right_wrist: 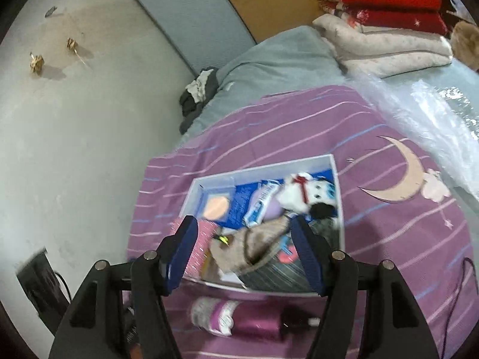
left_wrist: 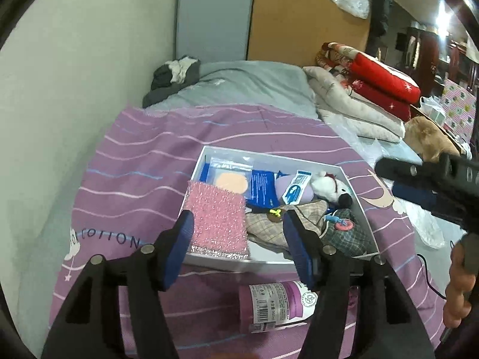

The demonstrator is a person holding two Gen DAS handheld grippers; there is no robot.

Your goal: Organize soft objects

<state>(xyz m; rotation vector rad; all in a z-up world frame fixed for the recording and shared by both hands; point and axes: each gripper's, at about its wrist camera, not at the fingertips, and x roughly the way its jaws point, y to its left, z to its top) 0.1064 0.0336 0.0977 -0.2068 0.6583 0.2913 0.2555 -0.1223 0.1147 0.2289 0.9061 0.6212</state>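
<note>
Left wrist view is looking down on a white box (left_wrist: pixel 206 161) lying on a purple striped sheet (left_wrist: pixel 134 155). The left gripper (left_wrist: pixel 239 239) is hovering above the near edge of the box, its jaws spread wide and holding nothing. Between its 2 blue pads (left_wrist: pixel 187 230) a pink sponge (left_wrist: pixel 218 221) is leaning on the near left corner of the box, its near end resting over the rim. Just beyond it a packet with a peach puff (left_wrist: pixel 230 179) is lying at the far left, with a blue pack (left_wrist: pixel 263 188) to its right, then a lilac item under a white and blue sachet (left_wrist: pixel 295 190). A white plush (left_wrist: pixel 327 188) is sitting in the far right corner. Plaid cloths (left_wrist: pixel 302 224) are filling the near right part, with a red button (left_wrist: pixel 344 224) on top. A purple bottle (left_wrist: pixel 278 305) is lying on its side on the sheet, just near of the box. At the right edge the other tool and a hand (left_wrist: pixel 458 284) are showing.

Right wrist view, somewhat blurred, is showing the right gripper (right_wrist: pixel 242 254) above the same near edge, jaws also spread and empty. The plush (right_wrist: pixel 302 194) is lying at the far right of the box (right_wrist: pixel 263 167), the sponge (right_wrist: pixel 200 245) is sitting behind the left pad, and the bottle (right_wrist: pixel 239 320) is lying near of the box. Folded red and beige quilts (right_wrist: pixel 383 9) are stacked far right.
</note>
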